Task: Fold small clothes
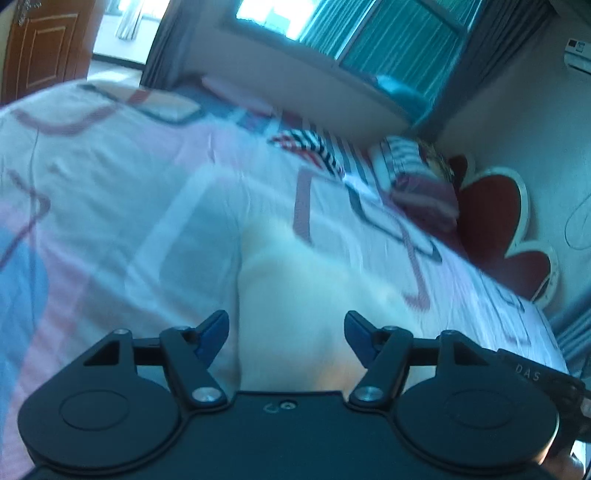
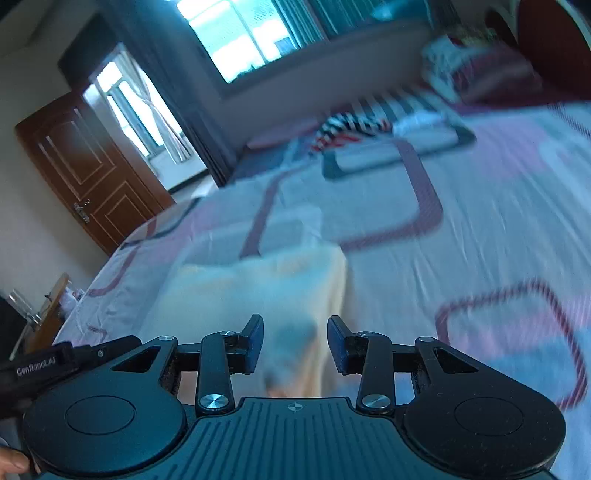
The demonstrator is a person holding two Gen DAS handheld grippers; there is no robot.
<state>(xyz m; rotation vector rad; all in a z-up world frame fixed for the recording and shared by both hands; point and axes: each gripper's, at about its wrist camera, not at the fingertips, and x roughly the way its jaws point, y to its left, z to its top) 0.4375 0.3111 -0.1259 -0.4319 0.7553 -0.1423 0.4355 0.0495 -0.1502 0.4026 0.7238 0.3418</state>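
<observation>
A small cream-white garment (image 1: pixel 295 291) lies on the patterned bedsheet (image 1: pixel 110 184), blurred by motion. My left gripper (image 1: pixel 286 332) is open, its blue-padded fingers (image 1: pixel 214 332) spread over the garment's near end, holding nothing. In the right wrist view the same pale garment (image 2: pixel 277 288) lies flat on the sheet (image 2: pixel 480 229). My right gripper (image 2: pixel 295 343) is open above its near edge, and the cloth shows between the jaws without being pinched.
A striped red, white and black garment (image 1: pixel 314 147) and striped pillows (image 1: pixel 413 173) lie at the far side by a red flower-shaped headboard (image 1: pixel 498 221). A folded white item (image 2: pixel 399 147) lies on the sheet. A brown door (image 2: pixel 92 166) and a window (image 2: pixel 243 33) stand beyond.
</observation>
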